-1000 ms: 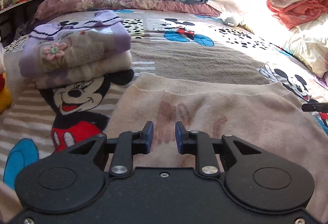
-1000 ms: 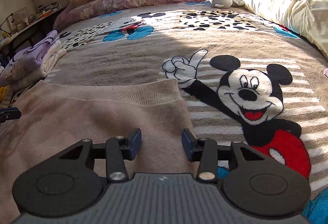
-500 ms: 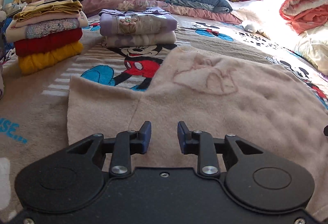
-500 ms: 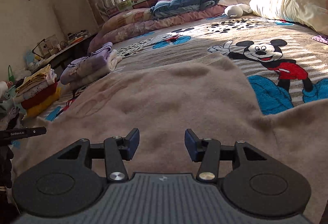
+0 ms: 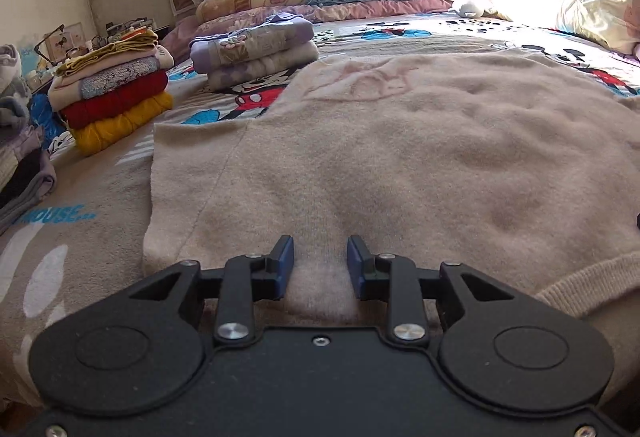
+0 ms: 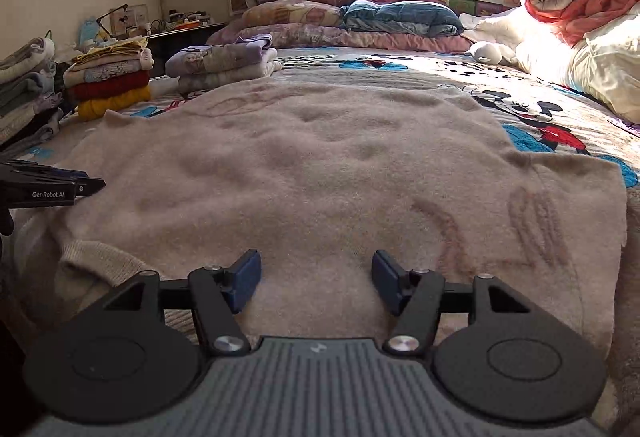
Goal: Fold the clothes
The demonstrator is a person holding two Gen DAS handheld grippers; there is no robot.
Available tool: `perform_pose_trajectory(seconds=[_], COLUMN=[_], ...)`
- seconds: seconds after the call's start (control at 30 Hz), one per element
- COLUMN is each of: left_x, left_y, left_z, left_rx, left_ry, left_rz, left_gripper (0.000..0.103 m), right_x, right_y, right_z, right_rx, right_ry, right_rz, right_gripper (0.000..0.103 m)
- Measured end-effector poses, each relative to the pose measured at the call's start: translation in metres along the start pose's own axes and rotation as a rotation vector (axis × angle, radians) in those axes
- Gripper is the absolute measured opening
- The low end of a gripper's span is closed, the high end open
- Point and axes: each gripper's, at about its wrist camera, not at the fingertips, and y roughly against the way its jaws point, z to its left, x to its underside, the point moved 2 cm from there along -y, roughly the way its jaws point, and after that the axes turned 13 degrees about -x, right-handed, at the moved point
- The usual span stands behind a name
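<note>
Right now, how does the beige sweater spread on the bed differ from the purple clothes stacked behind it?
The beige sweater lies opened out flat in a single layer, sleeves spread; the purple clothes are folded into a compact stack. The sweater is plain beige with a faint pink motif, while the stack's top piece is lilac with a printed picture. The sweater sits close to both claws; the stack sits further up the bed. Both rest on the same cartoon blanket.
</note>
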Motion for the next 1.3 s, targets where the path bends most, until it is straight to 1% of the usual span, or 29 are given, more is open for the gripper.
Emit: perform_pose_trajectory(seconds=[0.1, 0.17, 0.2, 0.23, 0.27, 0.37, 0.4, 0.43, 0.47, 0.53, 0.6, 0.67, 0.7, 0.73, 0.77, 0.8, 0.87, 0.93, 0.97, 1.03, 1.13, 1.2, 1.3], left_x=[0.008, 0.010, 0.010, 0.009, 0.008, 0.000, -0.001, -0.002, -0.002, -0.001, -0.001, -0.003, -0.003, -0.003, -0.001, 0.002, 0.008, 0.001, -0.003, -0.009, -0.015, -0.018, -0.025], left_y=[0.018, 0.029, 0.035, 0.042, 0.049, 0.069, 0.074, 0.079, 0.084, 0.087, 0.091, 0.099, 0.102, 0.104, 0.101, 0.098, 0.091, 0.094, 0.097, 0.100, 0.095, 0.092, 0.087], left_z=[-0.012, -0.015, -0.016, -0.018, -0.020, -0.032, -0.038, -0.044, -0.051, -0.065, -0.078, -0.087, -0.091, -0.097, -0.106, -0.114, -0.120, -0.119, -0.116, -0.111, -0.112, -0.113, -0.114], left_rx=[-0.014, -0.003, 0.008, 0.026, 0.044, 0.104, 0.128, 0.153, 0.177, 0.216, 0.242, 0.273, 0.290, 0.308, 0.334, 0.361, 0.410, 0.417, 0.428, 0.445, 0.448, 0.451, 0.453], left_ry=[-0.046, -0.036, -0.026, -0.013, 0.000, 0.012, 0.007, 0.002, -0.005, -0.036, -0.066, -0.069, -0.067, -0.078, -0.113, -0.142, -0.145, -0.151, -0.127, -0.080, -0.051, -0.032, -0.003], left_rz=[-0.031, -0.048, -0.059, -0.084, -0.111, -0.209, -0.234, -0.258, -0.279, -0.285, -0.290, -0.310, -0.321, -0.316, -0.269, -0.222, -0.135, -0.118, -0.132, -0.125, -0.086, -0.060, -0.021], left_gripper=[0.027, 0.028, 0.029, 0.035, 0.044, 0.045, 0.045, 0.045, 0.045, 0.045, 0.045, 0.045, 0.045, 0.045, 0.047, 0.049, 0.051, 0.050, 0.050, 0.050, 0.051, 0.053, 0.054], right_x=[0.007, 0.013, 0.015, 0.016, 0.017, 0.023, 0.025, 0.027, 0.028, 0.031, 0.037, 0.047, 0.052, 0.056, 0.060, 0.060, 0.061, 0.064, 0.064, 0.066, 0.066, 0.063, 0.056], right_y=[0.014, 0.023, 0.027, 0.032, 0.037, 0.057, 0.063, 0.069, 0.074, 0.083, 0.089, 0.090, 0.090, 0.090, 0.091, 0.091, 0.095, 0.096, 0.096, 0.096, 0.092, 0.088, 0.080], right_z=[-0.003, -0.001, -0.001, -0.002, -0.003, -0.013, -0.019, -0.024, -0.029, -0.040, -0.057, -0.076, -0.084, -0.091, -0.098, -0.100, -0.102, -0.106, -0.108, -0.111, -0.119, -0.122, -0.122], right_rx=[-0.027, -0.035, -0.040, -0.051, -0.063, -0.125, -0.127, -0.126, -0.105, -0.061, -0.026, -0.020, -0.029, -0.038, -0.045, -0.037, -0.009, -0.002, 0.001, 0.001, -0.004, 0.018, 0.044], right_ry=[-0.065, -0.080, -0.092, -0.120, -0.148, -0.280, -0.330, -0.377, -0.407, -0.467, -0.560, -0.667, -0.706, -0.746, -0.781, -0.785, -0.781, -0.801, -0.806, -0.815, -0.824, -0.800, -0.742], right_rz=[-0.012, -0.013, -0.013, -0.018, -0.024, -0.094, -0.119, -0.144, -0.165, -0.208, -0.244, -0.273, -0.292, -0.310, -0.327, -0.336, -0.353, -0.366, -0.373, -0.385, -0.400, -0.397, -0.382], right_gripper=[0.062, 0.062, 0.062, 0.062, 0.062, 0.062, 0.062, 0.062, 0.062, 0.062, 0.062, 0.062, 0.059, 0.056, 0.056, 0.055, 0.055, 0.055, 0.055, 0.056, 0.056, 0.054, 0.054])
